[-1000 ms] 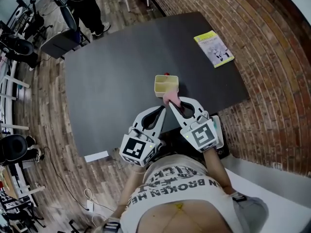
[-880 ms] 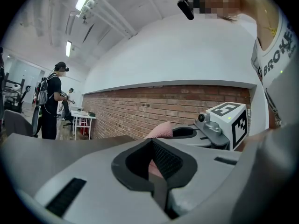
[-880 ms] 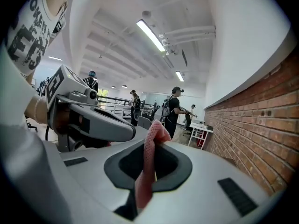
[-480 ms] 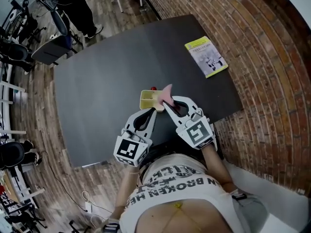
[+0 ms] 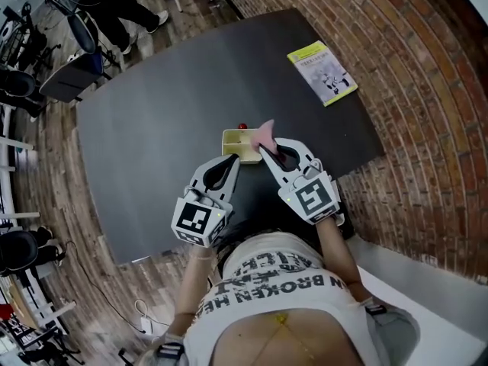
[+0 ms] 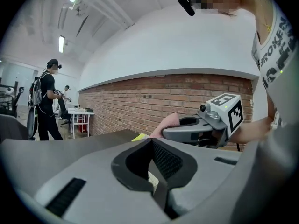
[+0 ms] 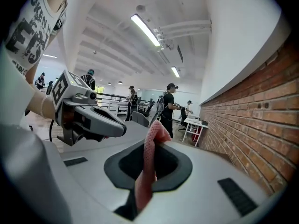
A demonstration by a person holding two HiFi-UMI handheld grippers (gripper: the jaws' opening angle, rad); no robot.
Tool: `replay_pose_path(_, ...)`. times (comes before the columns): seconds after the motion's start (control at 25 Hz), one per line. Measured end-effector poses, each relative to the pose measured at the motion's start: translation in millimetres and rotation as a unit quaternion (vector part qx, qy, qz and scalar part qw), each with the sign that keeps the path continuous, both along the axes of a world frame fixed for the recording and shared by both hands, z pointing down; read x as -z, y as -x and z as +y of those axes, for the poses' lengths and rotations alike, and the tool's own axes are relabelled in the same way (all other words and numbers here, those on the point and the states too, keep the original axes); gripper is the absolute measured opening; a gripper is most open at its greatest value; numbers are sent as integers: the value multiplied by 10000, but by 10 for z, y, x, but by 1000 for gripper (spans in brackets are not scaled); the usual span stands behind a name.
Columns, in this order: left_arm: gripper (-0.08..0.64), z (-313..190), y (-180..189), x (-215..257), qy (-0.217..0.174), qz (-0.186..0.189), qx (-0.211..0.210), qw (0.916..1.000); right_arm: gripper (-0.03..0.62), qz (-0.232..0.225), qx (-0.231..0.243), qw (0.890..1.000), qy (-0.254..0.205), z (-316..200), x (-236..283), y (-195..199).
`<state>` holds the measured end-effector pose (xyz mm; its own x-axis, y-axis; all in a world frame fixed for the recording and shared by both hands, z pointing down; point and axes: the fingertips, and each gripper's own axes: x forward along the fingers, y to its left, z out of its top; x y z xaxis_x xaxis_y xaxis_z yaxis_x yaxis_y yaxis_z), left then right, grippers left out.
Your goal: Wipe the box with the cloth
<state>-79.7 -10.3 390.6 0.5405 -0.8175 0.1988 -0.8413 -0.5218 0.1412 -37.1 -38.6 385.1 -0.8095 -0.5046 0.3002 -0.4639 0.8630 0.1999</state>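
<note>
A small yellow box (image 5: 236, 145) stands open-topped on the black table (image 5: 152, 128), just in front of both grippers. My right gripper (image 5: 264, 150) is shut on a pink cloth (image 5: 264, 133), which sticks up past the fingertips by the box's right end; the right gripper view shows the cloth (image 7: 148, 162) pinched between the jaws. My left gripper (image 5: 234, 161) is shut and holds nothing, its tip at the box's near wall. In the left gripper view the jaws meet (image 6: 150, 143) and a sliver of the box (image 6: 152, 177) shows below them.
A small red thing (image 5: 242, 126) sits at the box's far side. A yellow-green booklet (image 5: 321, 72) lies at the table's far right corner. A brick wall runs along the right. People, chairs and equipment stand beyond the table's far left.
Both grippers have moved forward to the box. The cloth, earlier short of the box's near side, now stands beside its right end. Neither gripper's jaws changed.
</note>
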Motion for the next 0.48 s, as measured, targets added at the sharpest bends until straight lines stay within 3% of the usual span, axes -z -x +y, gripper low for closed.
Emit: replay_pose_path(0.48,8,-27,-75,-637,808,-721,-525,9927,17,339,-566,9975,259,-210,-435,-422)
